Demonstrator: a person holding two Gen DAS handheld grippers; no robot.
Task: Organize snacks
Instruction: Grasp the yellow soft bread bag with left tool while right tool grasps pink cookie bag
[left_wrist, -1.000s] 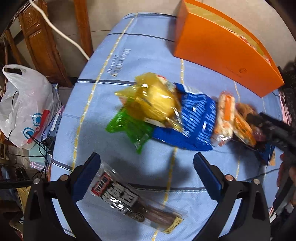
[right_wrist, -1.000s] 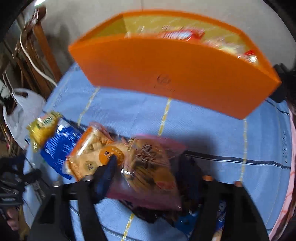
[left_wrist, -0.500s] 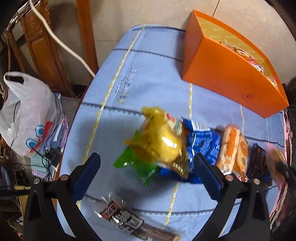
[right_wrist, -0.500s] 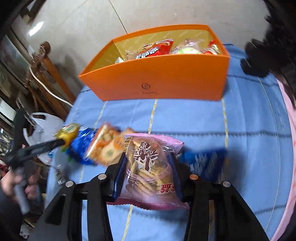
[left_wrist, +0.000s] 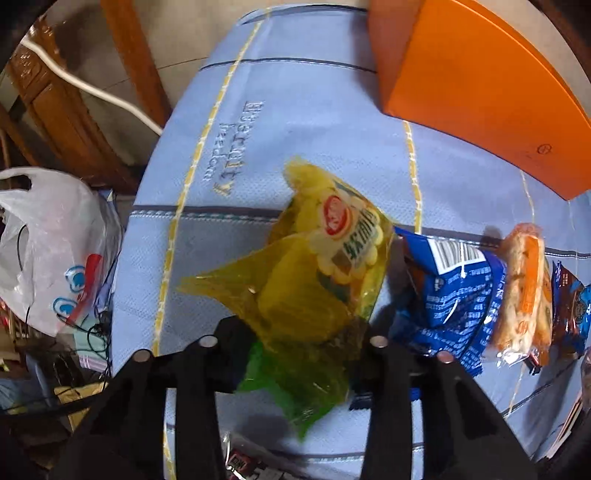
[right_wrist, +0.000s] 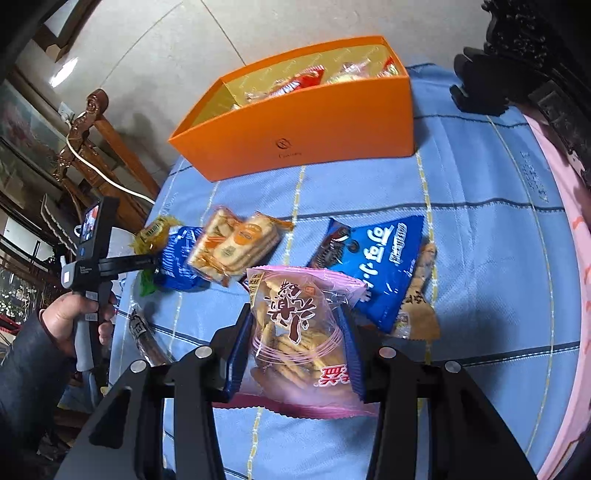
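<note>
The left gripper (left_wrist: 301, 341), wide apart over a bare stretch of cloth a second ago, is now closing its jaws on the yellow-green snack bag (left_wrist: 317, 280), whose lower part sits squeezed between the pads above the blue tablecloth (left_wrist: 295, 122). The right gripper (right_wrist: 291, 345) stays clamped on the pink biscuit packet (right_wrist: 295, 325), which has been lifted off the snack pile since then. Farther out, the orange box (right_wrist: 306, 125) now shows its open top with packets inside.

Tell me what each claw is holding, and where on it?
The right gripper squeezes the pink cracker bag across its middle. The left gripper is closing on the lower end of the yellow-green snack bag.
</note>
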